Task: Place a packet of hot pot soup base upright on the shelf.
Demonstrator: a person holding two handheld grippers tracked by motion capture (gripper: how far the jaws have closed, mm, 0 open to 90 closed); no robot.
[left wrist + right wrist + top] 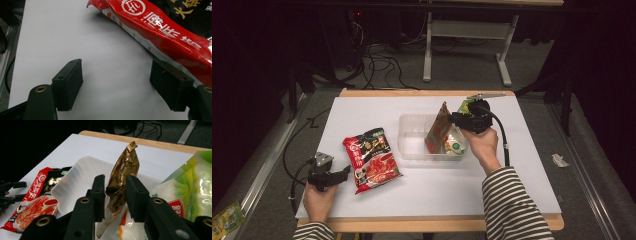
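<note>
Right gripper view: right gripper (115,195) spreading off gold packet (123,175), standing propped inside clear tray (72,182); left gripper (117,82) resting wide apart, empty, beside red noodle bag (160,27) on tabletop (62,37), waiting.

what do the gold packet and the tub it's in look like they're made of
Gold packet: probably metallised foil film, glossy, sharply creased and crinkled. Tub: looks like thin translucent plastic, milky and slightly matte; the white table shows through its walls.
</note>
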